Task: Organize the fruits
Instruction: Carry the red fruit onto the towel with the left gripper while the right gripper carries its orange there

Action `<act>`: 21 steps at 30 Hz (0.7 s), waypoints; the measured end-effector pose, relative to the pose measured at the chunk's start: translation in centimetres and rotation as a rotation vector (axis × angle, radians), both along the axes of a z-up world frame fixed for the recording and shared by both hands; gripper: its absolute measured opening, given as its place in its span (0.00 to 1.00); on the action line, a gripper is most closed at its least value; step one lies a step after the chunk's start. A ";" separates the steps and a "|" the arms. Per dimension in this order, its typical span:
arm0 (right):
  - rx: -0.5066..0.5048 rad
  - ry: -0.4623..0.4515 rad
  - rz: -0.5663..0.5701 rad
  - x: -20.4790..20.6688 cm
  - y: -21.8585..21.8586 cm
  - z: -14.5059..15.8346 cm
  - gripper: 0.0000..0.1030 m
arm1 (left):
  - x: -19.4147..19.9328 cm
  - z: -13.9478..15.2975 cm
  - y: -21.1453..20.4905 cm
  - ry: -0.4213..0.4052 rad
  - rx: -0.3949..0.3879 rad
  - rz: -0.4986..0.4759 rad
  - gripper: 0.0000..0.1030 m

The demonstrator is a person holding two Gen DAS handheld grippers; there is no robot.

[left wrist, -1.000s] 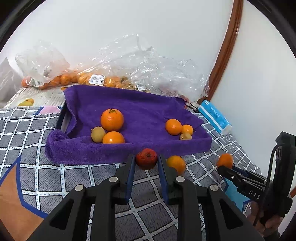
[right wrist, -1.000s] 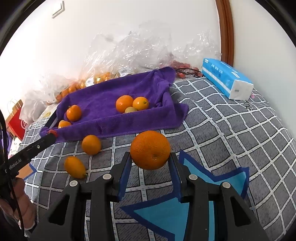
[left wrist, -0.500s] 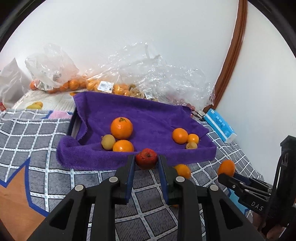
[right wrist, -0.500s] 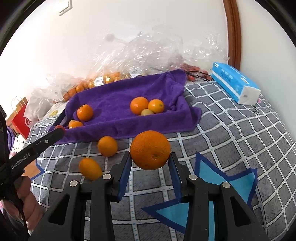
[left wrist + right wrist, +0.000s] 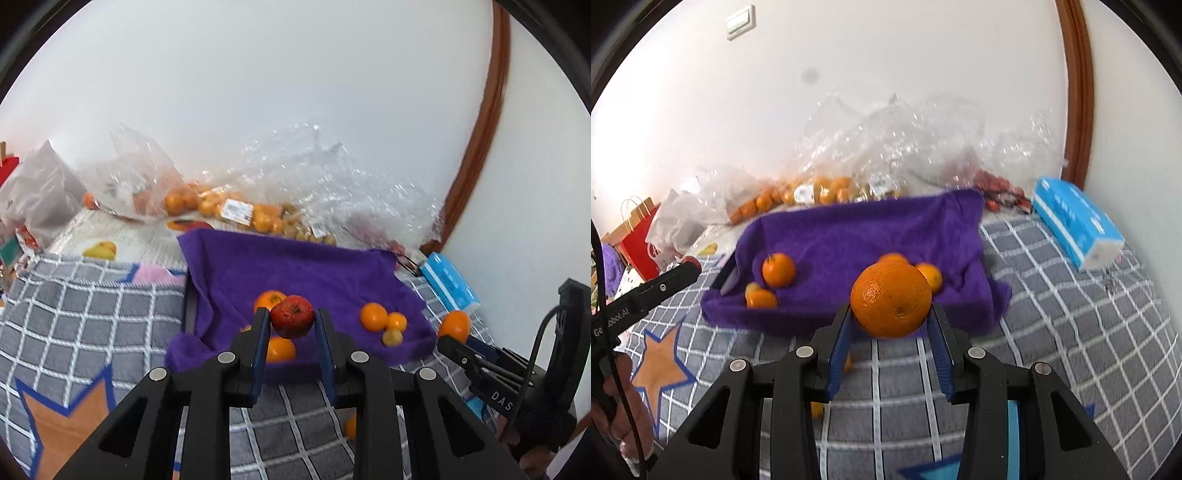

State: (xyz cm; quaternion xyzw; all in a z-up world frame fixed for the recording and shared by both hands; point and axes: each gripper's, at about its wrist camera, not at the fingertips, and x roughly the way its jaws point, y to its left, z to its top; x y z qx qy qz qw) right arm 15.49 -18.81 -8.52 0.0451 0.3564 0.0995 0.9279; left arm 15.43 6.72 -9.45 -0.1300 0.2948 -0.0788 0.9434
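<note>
Left gripper (image 5: 291, 325), clamped on a red fruit (image 5: 292, 316), has risen from the quilt to hang over the near edge of the purple towel (image 5: 295, 266). Right gripper (image 5: 891, 325), clamped on a large orange (image 5: 891, 298), has likewise advanced toward the towel; both fruits appear ready for placement among the oranges there. Surface: grey checked quilt (image 5: 1071, 325) on a bed, against a white wall; fruit bags (image 5: 258, 199) and a blue tissue pack (image 5: 1076, 225) lie behind.

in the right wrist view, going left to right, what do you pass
left gripper → red paper bag → small orange on the purple towel → big orange in the right gripper → blue tissue pack
</note>
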 end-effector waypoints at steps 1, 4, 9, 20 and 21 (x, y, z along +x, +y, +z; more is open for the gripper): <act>-0.008 -0.005 0.001 0.3 0.1 0.2 0.39 | 0.4 0.2 0.1 -0.001 -0.001 0.002 0.23; -0.013 -0.019 0.003 1.2 0.3 0.7 0.39 | 1.4 0.7 0.3 -0.002 -0.005 0.013 0.23; 0.006 -0.035 -0.013 2.7 0.4 0.7 0.39 | 2.9 1.2 0.5 -0.013 -0.025 0.014 0.23; 0.030 -0.038 -0.012 5.6 1.0 -1.0 0.39 | 5.5 -2.3 0.8 0.003 -0.059 0.018 0.23; 0.032 -0.035 -0.014 5.9 1.0 -1.4 0.39 | 5.6 -2.6 0.9 0.003 -0.064 0.020 0.23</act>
